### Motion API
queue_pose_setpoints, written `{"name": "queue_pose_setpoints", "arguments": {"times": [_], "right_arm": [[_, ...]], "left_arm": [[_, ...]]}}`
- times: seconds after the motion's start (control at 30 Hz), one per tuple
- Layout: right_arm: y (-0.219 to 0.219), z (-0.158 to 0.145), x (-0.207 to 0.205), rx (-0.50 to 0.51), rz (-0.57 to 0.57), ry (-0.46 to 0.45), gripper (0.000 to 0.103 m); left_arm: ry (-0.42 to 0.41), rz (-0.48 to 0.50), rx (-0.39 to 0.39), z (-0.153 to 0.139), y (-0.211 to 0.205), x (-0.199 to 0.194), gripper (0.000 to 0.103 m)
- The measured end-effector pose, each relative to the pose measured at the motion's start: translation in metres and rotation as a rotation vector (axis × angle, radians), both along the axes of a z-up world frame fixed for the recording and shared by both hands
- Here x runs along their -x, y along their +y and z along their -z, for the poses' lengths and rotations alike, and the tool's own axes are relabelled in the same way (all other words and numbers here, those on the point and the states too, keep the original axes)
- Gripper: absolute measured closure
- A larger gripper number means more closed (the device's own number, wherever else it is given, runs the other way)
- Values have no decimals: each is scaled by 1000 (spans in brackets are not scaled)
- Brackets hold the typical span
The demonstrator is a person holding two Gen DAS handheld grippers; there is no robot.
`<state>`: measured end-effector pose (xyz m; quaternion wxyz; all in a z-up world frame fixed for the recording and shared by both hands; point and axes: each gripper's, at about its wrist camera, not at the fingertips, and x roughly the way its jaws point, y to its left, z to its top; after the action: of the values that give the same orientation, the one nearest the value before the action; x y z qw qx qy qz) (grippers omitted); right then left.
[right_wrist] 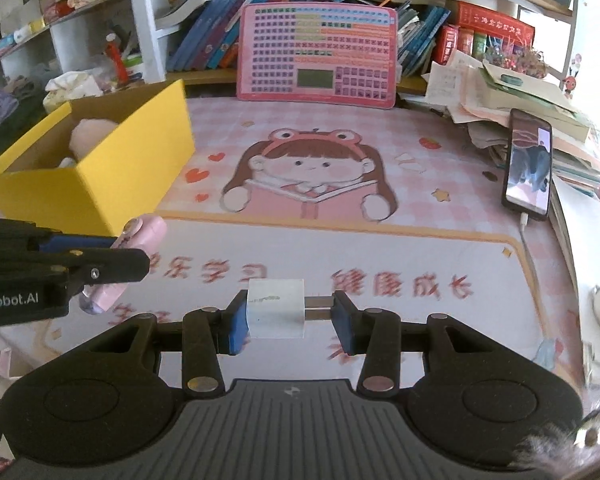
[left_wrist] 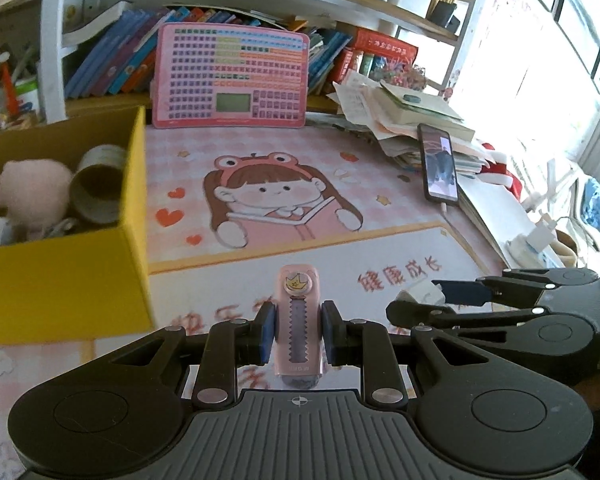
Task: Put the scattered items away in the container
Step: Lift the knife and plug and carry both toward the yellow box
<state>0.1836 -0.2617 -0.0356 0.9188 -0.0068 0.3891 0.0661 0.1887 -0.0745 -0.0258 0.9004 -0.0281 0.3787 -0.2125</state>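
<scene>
The left gripper (left_wrist: 298, 332) fingers clamped a pink eraser (left_wrist: 298, 320); the right gripper (right_wrist: 290, 316) fingers held a white charger (right_wrist: 276, 308). The yellow box (left_wrist: 60, 276) stood left ahead of the fingers, bare desk (left_wrist: 380, 216) mat beyond.

1. Two claws: left claw (left_wrist: 298, 330) and right claw (right_wrist: 288, 316);
2. One yellow box (left_wrist: 132, 200);
3. One pink eraser (left_wrist: 298, 320);
4. One white charger plug (right_wrist: 276, 308);
5. One phone (left_wrist: 440, 168);
6. One pink keyboard board (left_wrist: 230, 74);
7. One cartoon desk mat (left_wrist: 380, 216).
</scene>
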Motion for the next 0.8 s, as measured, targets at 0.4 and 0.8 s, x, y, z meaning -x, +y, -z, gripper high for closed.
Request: {"name": "queue_pose_setpoints", "arguments": {"times": [0.4, 0.8], "right_arm": [[78, 0, 48, 14, 15, -9, 62], [153, -25, 56, 19, -75, -135, 62]], "left_arm": [[-13, 11, 29, -7, 72, 42, 80], [-110, -60, 40, -31, 149, 62, 80]]}}
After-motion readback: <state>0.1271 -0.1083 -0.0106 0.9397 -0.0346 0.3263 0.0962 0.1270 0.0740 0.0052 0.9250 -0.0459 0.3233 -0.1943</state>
